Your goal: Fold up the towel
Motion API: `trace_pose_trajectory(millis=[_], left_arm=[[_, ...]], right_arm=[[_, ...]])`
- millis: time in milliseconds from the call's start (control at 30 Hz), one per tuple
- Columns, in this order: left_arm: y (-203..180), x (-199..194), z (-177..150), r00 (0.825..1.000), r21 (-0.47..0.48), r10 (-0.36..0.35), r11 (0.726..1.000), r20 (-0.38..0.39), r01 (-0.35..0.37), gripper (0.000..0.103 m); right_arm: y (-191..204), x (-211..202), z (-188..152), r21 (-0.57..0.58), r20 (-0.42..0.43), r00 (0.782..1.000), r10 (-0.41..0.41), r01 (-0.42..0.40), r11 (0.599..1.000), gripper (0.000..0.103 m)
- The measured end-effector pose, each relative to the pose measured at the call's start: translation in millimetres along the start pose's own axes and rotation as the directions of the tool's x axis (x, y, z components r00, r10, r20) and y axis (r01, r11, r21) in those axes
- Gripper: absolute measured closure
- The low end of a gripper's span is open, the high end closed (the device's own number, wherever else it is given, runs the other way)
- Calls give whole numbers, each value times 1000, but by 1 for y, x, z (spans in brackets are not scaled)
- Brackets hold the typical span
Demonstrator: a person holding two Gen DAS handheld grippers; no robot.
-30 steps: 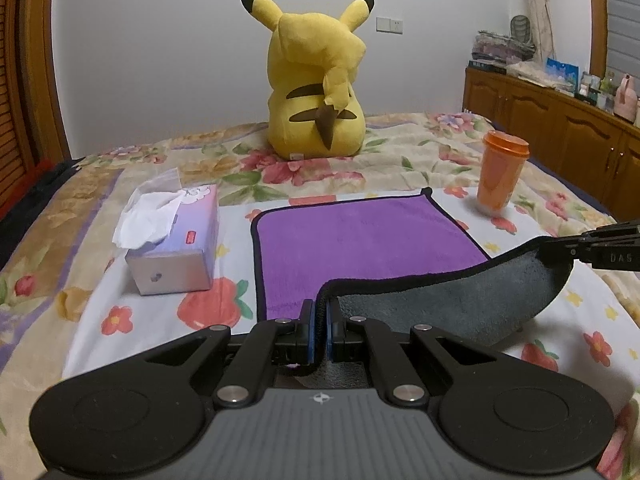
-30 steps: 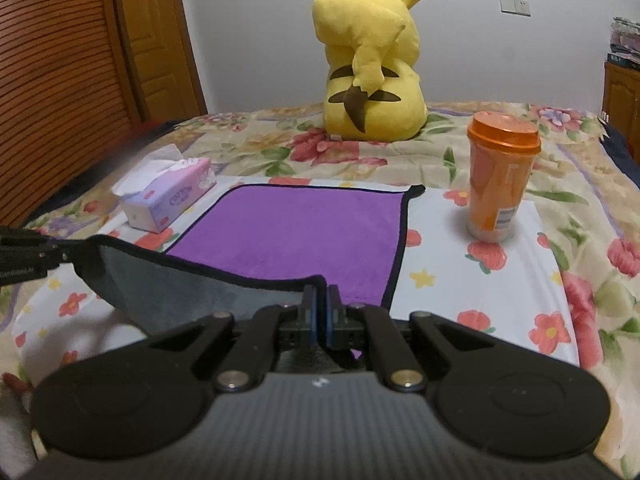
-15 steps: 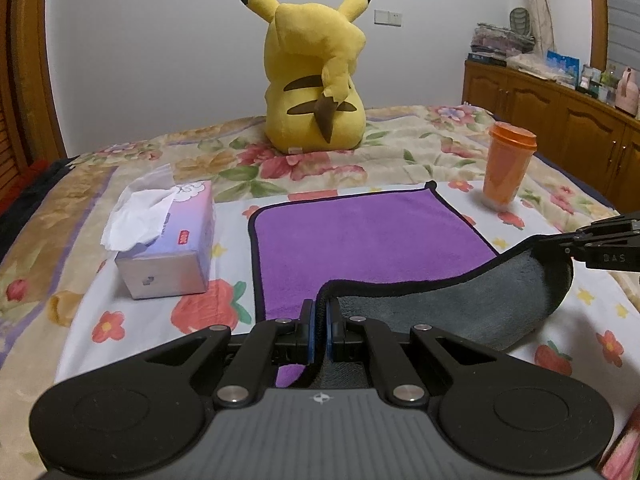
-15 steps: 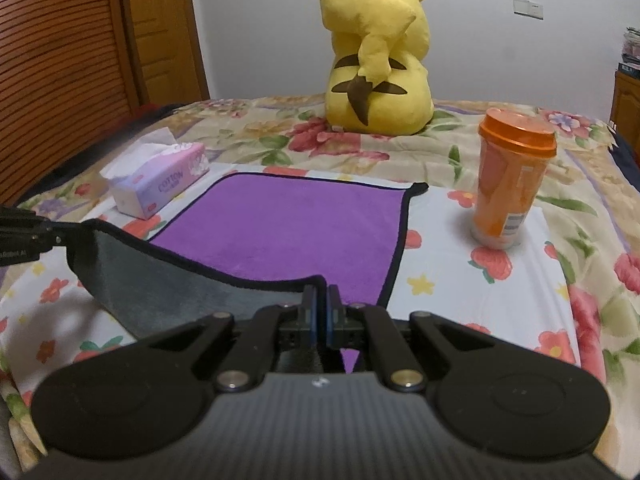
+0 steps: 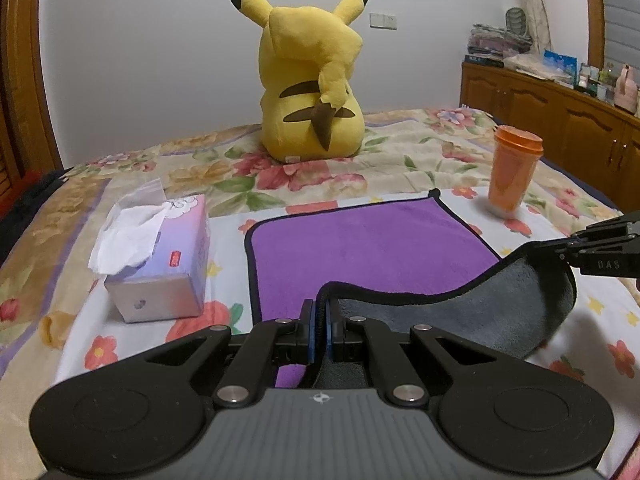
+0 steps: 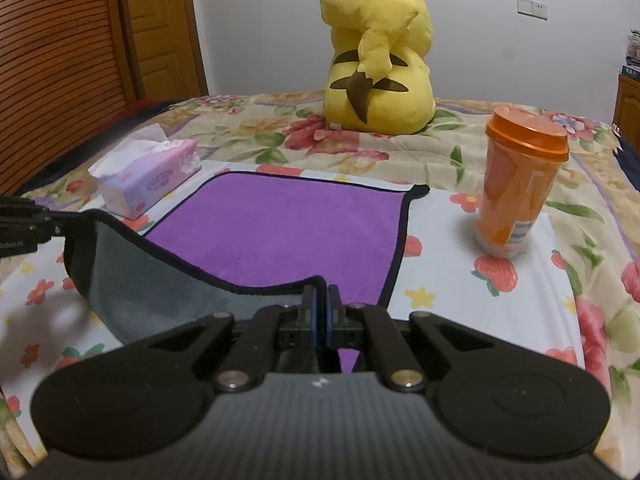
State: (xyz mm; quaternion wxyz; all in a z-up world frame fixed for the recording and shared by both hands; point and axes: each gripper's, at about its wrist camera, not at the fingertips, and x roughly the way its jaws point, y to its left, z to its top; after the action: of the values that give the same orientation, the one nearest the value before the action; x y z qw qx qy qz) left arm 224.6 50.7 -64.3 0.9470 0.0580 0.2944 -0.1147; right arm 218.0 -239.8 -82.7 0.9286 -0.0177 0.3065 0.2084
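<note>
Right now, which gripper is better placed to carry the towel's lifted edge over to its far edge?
Neither alone. The left gripper and right gripper each pinch one near corner of the purple towel, its edge sagging between them. Both should go forward together, between the tissue box and orange cup.

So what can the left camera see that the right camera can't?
Only the left view shows the wooden cabinet with clutter on top. Only the right view shows the wooden door. Both show the purple towel, tissue box, orange cup, yellow plush toy, and the left gripper and right gripper pinching the towel's near corners.
</note>
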Motion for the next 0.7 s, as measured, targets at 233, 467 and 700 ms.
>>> trace_pose_trajectory(millis=[233, 467, 700], left_arm=[[8, 12, 11, 1000, 2, 6, 1000, 15, -6, 95], [13, 20, 20, 999, 5, -1, 1000, 36, 1, 95], [20, 29, 25, 999, -26, -17, 1000, 38, 18, 95]], right_arm=[[-3, 5, 8, -14, 15, 1000, 8, -8, 1000, 98], [-10, 10, 20, -11, 40, 999, 15, -15, 1000, 98], [-17, 13, 28, 0, 65, 998, 10, -10, 1000, 98]])
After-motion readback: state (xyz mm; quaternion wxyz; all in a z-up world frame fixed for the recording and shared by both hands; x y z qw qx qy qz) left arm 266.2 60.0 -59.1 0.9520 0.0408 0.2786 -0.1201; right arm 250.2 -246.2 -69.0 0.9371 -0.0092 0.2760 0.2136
